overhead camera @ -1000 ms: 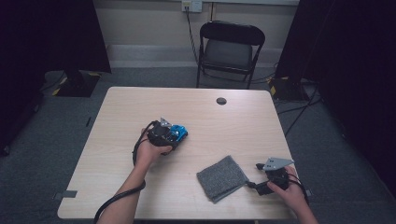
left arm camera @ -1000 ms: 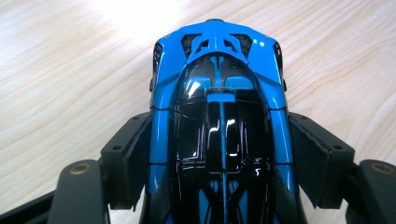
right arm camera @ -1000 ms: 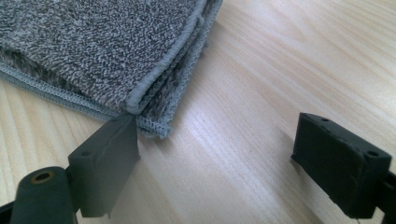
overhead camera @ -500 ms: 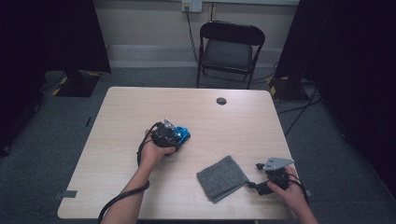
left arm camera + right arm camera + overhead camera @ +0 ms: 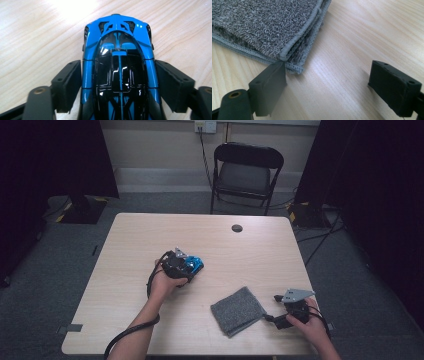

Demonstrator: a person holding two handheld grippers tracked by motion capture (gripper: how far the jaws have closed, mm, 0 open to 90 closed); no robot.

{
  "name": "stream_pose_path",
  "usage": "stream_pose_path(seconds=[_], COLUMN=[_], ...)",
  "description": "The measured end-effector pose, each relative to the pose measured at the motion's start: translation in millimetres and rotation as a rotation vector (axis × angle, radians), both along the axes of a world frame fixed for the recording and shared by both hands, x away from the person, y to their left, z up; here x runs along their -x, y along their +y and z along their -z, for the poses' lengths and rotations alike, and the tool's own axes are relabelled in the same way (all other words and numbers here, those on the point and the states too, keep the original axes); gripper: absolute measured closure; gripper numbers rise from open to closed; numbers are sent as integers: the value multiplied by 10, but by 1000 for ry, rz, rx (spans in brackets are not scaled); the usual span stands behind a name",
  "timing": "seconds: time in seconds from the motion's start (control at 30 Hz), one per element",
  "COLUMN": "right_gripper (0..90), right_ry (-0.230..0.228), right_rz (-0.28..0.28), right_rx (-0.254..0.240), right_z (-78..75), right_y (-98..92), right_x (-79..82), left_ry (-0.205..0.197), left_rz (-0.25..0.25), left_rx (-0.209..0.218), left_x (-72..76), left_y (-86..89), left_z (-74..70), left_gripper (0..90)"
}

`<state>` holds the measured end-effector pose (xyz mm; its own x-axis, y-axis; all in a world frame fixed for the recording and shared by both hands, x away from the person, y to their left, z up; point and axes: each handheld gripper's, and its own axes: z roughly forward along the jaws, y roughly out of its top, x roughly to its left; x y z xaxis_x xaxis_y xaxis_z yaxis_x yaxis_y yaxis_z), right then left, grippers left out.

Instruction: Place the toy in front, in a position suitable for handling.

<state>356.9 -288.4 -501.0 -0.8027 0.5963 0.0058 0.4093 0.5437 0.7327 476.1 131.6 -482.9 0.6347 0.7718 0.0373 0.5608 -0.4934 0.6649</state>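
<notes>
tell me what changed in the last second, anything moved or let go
The left gripper has just been opening its jaws around the blue toy car; a small gap shows on the right side. The car, the folded grey cloth and the right gripper, open beside the cloth, stayed put.

I see my left gripper (image 5: pixel 184 265) and right gripper (image 5: pixel 281 317), both black, each trailing a black cable behind it. A grey three-cornered plate tops each. Square black pads (image 5: pixel 395 86) carry small screw holes, with a brass rivet just behind.
</notes>
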Motion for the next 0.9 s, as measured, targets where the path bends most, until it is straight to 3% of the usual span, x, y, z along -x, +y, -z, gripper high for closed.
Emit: stream_pose_path(seconds=[0.2,0.3,0.43,0.67,0.9], right_gripper=[129,129,129,129,127], right_ry=[0,0,0,-1,0], right_rz=[0,0,0,1,6], right_rx=[0,0,0,1,3], right_z=[0,0,0,0,-1], right_y=[0,0,0,0,11], right_x=[0,0,0,0,-2], left_ry=[4,-3,-12,-14,-25], left_rz=[-3,7,10,-5,0], left_rx=[18,47,50,85,79], left_x=[22,70,186,399,484], left_y=[61,94,193,382,404], left_z=[-67,-118,-157,-87,34], left_gripper=[182,181,177,174,176])
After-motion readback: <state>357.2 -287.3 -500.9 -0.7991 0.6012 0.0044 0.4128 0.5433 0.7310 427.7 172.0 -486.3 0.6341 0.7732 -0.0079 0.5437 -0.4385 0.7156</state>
